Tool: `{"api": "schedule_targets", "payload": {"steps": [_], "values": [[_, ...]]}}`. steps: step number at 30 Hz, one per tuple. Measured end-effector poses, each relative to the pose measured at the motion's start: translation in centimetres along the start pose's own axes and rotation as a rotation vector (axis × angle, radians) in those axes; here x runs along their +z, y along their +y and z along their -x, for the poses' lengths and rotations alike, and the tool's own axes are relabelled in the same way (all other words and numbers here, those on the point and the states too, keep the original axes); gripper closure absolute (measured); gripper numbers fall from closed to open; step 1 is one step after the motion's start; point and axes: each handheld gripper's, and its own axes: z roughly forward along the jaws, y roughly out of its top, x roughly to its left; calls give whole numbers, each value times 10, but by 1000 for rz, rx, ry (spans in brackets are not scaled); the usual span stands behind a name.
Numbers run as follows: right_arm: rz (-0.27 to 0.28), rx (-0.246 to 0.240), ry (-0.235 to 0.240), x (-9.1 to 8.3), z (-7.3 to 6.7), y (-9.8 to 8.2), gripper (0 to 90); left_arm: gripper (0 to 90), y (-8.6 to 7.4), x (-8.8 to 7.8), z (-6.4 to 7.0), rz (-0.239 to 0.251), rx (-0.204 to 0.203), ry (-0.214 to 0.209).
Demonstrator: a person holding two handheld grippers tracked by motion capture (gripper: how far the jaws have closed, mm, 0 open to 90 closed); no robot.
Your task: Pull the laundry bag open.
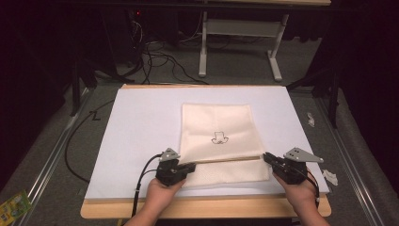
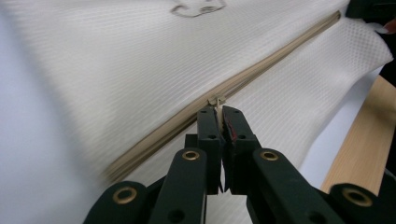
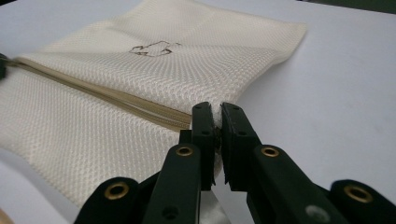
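**Both jaws clamped on the mesh bag, zipper mid-run**

The jaws of the left gripper [image 2: 218, 112] are pinched tight on the zipper pull [image 2: 217, 101], the small tab sticking up between the pads in the left gripper view. From above, this gripper [image 1: 190, 167] sits at the left end of the zipper line, near the bag's left edge.

Moving rightward, the cream mesh zipper bag [image 1: 216, 127] lies flat on the white mat [image 1: 136, 141], near the front edge of the table. A small dark printed drawing [image 1: 219, 138] marks its middle. The tan zipper [image 1: 226, 159] runs across the bag's near part, from one gripper to the other.

At the right end, the jaws of the right gripper [image 3: 217, 122] are clenched on the bag's edge where the zipper ends, a bit of mesh fabric squeezed between them. In the high view that gripper [image 1: 267, 157] meets the bag's right side.

The step in hand looks like running the slider along the zipper while the right gripper anchors the bag; whether it is opening or closing I cannot tell. The next move likely calls for a steady pull along the zipper line, with the right grip holding the fabric taut so it does not bunch.
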Motion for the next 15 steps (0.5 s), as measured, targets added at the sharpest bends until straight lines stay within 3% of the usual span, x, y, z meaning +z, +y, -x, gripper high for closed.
{"api": "schedule_targets", "payload": {"steps": [1, 2, 3, 4, 5, 6, 7, 8, 9, 12, 15], "values": [[0, 0, 0, 0, 0, 0, 860, 872, 0, 0, 0, 0, 0, 0], [-1, 13, -16, -3, 6, -2, 861, 873, -9, -14, -14, 27, -40, -14], [1, 20, -22, -4, 9, -2, 861, 873, -9, -14, -14, 27, -40, -14], [2, 29, -31, -6, 13, -3, 860, 873, -15, -27, -28, 51, -73, -36], [2, 29, -31, -6, 13, -3, 860, 873, -15, -27, -28, 51, -73, -36], [6, 54, -4, -8, 19, -5, 858, 872, -11, -35, -31, 52, -43, -50], [6, 54, -4, -8, 19, -5, 858, 872, -11, -35, -31, 52, -43, -50], [-4, 18, -24, -7, 12, -4, 857, 871, -9, -35, -29, 33, -9, -20], [-4, 18, -24, -7, 12, -4, 857, 870, -9, -35, -29, 33, -9, -20], [-25, 4, -23, -3, 10, -6, 851, 864, -14, -26, -28, -34, 34, 9], [-44, 8, -9, -2, 13, -11, 794, 662, -13, -27, -27, -1, 32, 16]]}}
